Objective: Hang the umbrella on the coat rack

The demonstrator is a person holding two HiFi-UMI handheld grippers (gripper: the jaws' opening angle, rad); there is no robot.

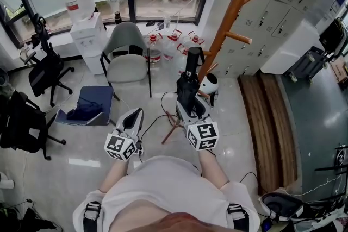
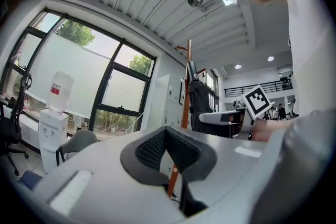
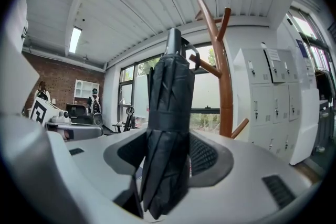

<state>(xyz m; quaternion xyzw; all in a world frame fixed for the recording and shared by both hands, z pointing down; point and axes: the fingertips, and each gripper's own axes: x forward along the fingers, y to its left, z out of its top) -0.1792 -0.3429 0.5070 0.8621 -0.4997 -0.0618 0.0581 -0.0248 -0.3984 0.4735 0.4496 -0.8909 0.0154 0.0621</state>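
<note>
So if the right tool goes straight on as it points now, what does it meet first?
Probably the coat rack, just right of the umbrella the right tool holds; depth is unclear.

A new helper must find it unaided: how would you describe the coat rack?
Find the wall of pale lockers on the right. Just in front of them rises the coat rack, beyond the black umbrella held by the right gripper. It is the only orange-brown wooden pole, with short pegs slanting upward.
</note>
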